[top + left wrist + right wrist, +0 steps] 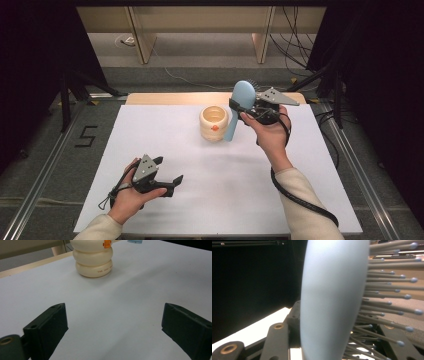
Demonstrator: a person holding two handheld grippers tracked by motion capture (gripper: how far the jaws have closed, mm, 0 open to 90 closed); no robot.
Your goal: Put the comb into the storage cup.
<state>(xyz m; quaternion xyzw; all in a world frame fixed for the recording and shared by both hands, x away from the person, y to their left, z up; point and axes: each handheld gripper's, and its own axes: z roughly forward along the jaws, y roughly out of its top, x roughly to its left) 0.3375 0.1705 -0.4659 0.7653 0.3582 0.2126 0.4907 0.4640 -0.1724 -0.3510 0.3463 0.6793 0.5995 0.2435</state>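
White tabletop, dark curtains at both sides, cables on the floor behind: a hairbrush held up beside a cream cup.

Near the far edge of the white table stands a cream ribbed cup with an orange mark, nothing else close by. The right gripper is clamped on a pale blue hairbrush, lifted upright just beside the cup's right side, handle down, bristles facing away from the cup. The left gripper rests low at the near left, jaws wide apart with nothing between them, well clear of the cup.
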